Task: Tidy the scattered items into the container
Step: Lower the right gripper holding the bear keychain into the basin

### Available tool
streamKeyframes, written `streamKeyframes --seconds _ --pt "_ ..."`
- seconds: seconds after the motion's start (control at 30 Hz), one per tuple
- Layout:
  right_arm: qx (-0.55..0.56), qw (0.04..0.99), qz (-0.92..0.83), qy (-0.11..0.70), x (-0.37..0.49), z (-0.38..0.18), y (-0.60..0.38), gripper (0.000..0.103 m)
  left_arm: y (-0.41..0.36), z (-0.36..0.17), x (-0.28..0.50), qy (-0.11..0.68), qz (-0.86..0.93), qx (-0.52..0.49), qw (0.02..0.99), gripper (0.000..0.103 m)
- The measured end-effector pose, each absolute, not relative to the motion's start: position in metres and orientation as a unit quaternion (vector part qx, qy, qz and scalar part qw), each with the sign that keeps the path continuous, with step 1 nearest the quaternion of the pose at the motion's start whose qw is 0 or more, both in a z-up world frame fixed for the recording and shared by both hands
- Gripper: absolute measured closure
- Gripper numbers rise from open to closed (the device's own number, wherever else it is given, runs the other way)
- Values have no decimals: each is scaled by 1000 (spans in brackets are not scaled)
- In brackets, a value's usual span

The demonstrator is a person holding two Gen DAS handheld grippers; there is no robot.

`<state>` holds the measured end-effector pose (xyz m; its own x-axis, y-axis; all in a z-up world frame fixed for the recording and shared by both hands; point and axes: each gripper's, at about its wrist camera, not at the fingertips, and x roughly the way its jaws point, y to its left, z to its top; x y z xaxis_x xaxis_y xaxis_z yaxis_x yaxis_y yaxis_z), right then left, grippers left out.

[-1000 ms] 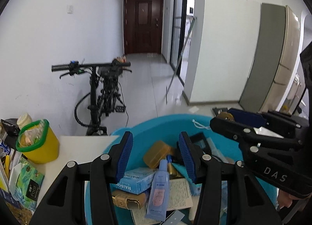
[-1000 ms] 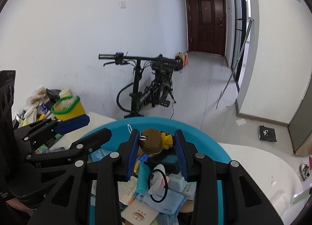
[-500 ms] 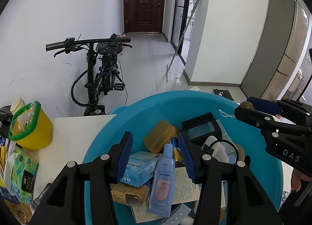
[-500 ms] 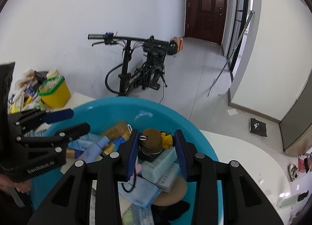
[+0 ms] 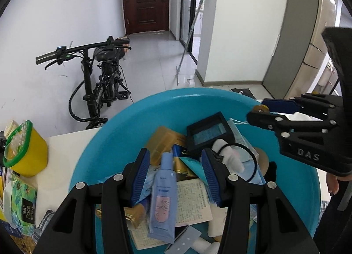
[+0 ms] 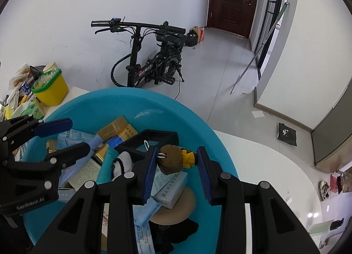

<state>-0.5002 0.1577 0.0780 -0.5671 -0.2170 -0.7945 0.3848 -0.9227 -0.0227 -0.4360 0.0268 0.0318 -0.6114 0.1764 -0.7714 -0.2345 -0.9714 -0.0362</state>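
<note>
White table (image 6: 264, 166): blue basin (image 6: 92, 108); doll keychain (image 6: 173, 159) crosswise in right hand-held gripper (image 6: 177, 166).

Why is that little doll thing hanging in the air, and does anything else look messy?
The right gripper is holding the small brown-headed doll above the blue basin, not dropped in yet. Inside, boxes, papers and a pale blue tube lie jumbled and tilted. Nothing looks spilled or broken.

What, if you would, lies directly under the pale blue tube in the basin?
The pale blue tube lies on a printed paper leaflet and a gold box in the blue basin; anything deeper is covered.
</note>
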Motion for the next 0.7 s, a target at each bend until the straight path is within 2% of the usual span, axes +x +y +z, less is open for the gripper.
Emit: streamKeyframes --seconds 0.57,0.6,0.63,0.7 --pt "454 175 -868 102 -508 62 152 68 46 22 -435 40 880 -451 145 51" --pt "454 176 -868 102 -509 62 152 68 46 21 -436 37 878 -455 144 48" --pt "453 178 -868 101 -508 62 152 68 46 20 -437 34 877 -458 142 36" --pt "451 182 -868 99 -507 63 152 68 46 19 -438 36 876 -461 136 25"
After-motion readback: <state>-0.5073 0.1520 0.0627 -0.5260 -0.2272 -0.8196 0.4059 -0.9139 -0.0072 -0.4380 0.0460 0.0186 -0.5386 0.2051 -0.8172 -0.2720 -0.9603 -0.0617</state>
